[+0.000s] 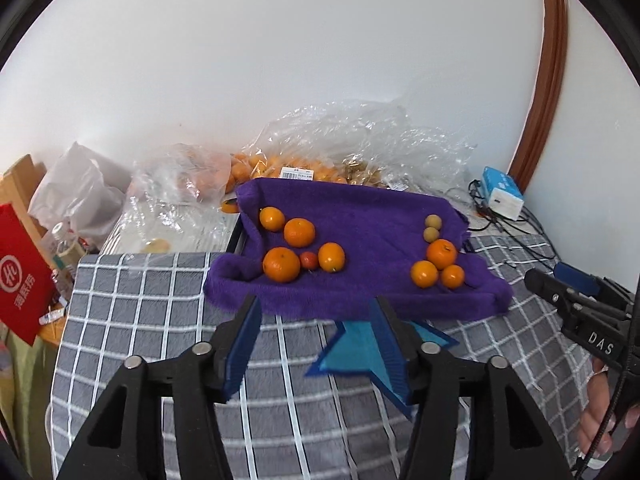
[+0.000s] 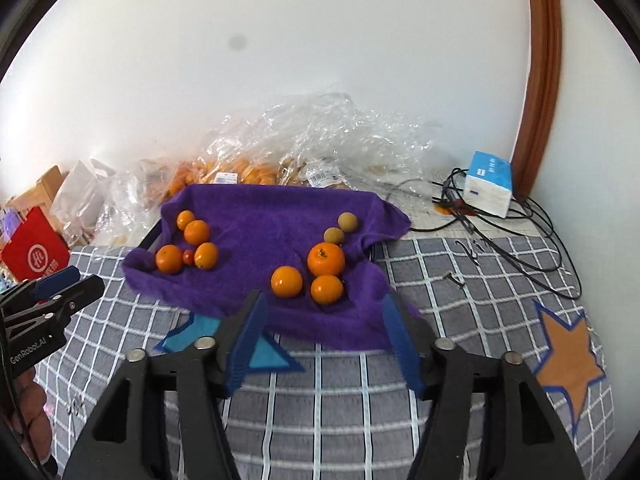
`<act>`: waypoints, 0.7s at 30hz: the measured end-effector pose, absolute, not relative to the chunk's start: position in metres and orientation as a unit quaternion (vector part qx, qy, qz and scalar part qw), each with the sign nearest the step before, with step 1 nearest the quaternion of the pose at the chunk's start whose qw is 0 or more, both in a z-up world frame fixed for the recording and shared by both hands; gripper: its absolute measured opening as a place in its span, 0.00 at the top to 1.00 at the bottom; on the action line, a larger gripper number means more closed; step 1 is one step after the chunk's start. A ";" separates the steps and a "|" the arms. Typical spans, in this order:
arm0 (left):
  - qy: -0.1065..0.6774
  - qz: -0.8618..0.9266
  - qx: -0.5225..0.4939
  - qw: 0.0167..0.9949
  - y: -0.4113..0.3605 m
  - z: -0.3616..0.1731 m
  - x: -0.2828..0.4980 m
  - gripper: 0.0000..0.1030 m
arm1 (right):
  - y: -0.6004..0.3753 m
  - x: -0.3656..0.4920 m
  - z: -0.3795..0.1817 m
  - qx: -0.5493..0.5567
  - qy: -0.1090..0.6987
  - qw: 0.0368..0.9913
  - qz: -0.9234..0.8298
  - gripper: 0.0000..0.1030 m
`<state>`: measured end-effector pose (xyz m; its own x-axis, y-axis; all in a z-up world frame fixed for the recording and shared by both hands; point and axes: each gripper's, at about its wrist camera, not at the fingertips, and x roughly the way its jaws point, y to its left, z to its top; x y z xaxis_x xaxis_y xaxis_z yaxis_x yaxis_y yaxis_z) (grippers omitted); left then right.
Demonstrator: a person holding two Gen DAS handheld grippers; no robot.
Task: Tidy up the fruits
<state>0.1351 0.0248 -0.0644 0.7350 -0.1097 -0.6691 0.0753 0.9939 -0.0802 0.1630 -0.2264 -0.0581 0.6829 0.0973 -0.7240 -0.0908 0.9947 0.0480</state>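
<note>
A purple towel (image 1: 360,236) (image 2: 272,216) lies on the checked table cover and bears two groups of fruit. The left group (image 1: 298,246) (image 2: 192,244) holds several oranges and one small red fruit (image 1: 309,260). The right group has three oranges (image 1: 438,266) (image 2: 316,274) and two small brown longans (image 1: 431,227) (image 2: 340,228) behind them. My left gripper (image 1: 316,312) stands open in front of the towel's near edge, nothing between its fingers. My right gripper (image 2: 326,308) is also open and empty, just short of the three right oranges.
Clear plastic bags (image 1: 344,144) (image 2: 304,148) with more oranges lie behind the towel. A blue tissue pack (image 2: 490,188) and black cables (image 2: 520,248) sit at right. A blue star patch (image 1: 360,352) and an orange star patch (image 2: 568,356) mark the cover. A red bag (image 1: 22,276) stands at left.
</note>
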 end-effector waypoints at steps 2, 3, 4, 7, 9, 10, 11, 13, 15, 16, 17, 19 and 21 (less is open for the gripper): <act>0.350 -0.046 -0.022 0.935 0.024 -0.058 0.122 0.40 | -0.228 0.153 -0.055 0.001 0.395 0.917 0.049 0.35; 0.345 -0.044 -0.020 0.937 0.024 -0.056 0.116 0.37 | -0.230 0.145 -0.053 -0.003 0.394 0.918 0.044 0.34; 0.340 -0.042 -0.020 0.939 0.024 -0.052 0.108 0.33 | -0.231 0.140 -0.052 -0.006 0.393 0.919 0.040 0.33; 0.331 -0.044 -0.022 0.942 0.024 -0.047 0.092 0.26 | -0.237 0.124 -0.050 -0.003 0.388 0.921 0.035 0.22; 0.329 -0.044 -0.023 0.943 0.024 -0.044 0.083 0.22 | -0.240 0.115 -0.049 0.004 0.387 0.922 0.035 0.18; 0.330 -0.042 -0.022 0.943 0.023 -0.044 0.078 0.21 | -0.243 0.111 -0.049 0.008 0.386 0.922 0.033 0.17; 0.329 -0.039 -0.022 0.943 0.023 -0.043 0.074 0.21 | -0.245 0.106 -0.049 0.010 0.386 0.922 0.030 0.14; 0.326 -0.037 -0.026 0.944 0.024 -0.042 0.066 0.18 | -0.248 0.097 -0.048 0.007 0.384 0.923 0.020 0.11; 0.324 -0.038 -0.027 0.945 0.023 -0.042 0.060 0.16 | -0.251 0.089 -0.047 0.006 0.380 0.925 0.012 0.09; 0.323 -0.036 -0.026 0.945 0.022 -0.042 0.057 0.16 | -0.252 0.085 -0.046 0.006 0.379 0.925 0.010 0.09; 0.321 -0.033 -0.024 0.946 0.021 -0.042 0.054 0.15 | -0.253 0.081 -0.046 0.006 0.378 0.926 0.008 0.09; 0.317 -0.030 -0.019 0.948 0.019 -0.042 0.049 0.14 | -0.256 0.076 -0.044 0.006 0.373 0.928 0.005 0.08; 0.315 -0.031 -0.016 0.948 0.017 -0.042 0.045 0.14 | -0.258 0.070 -0.041 0.007 0.369 0.929 0.003 0.08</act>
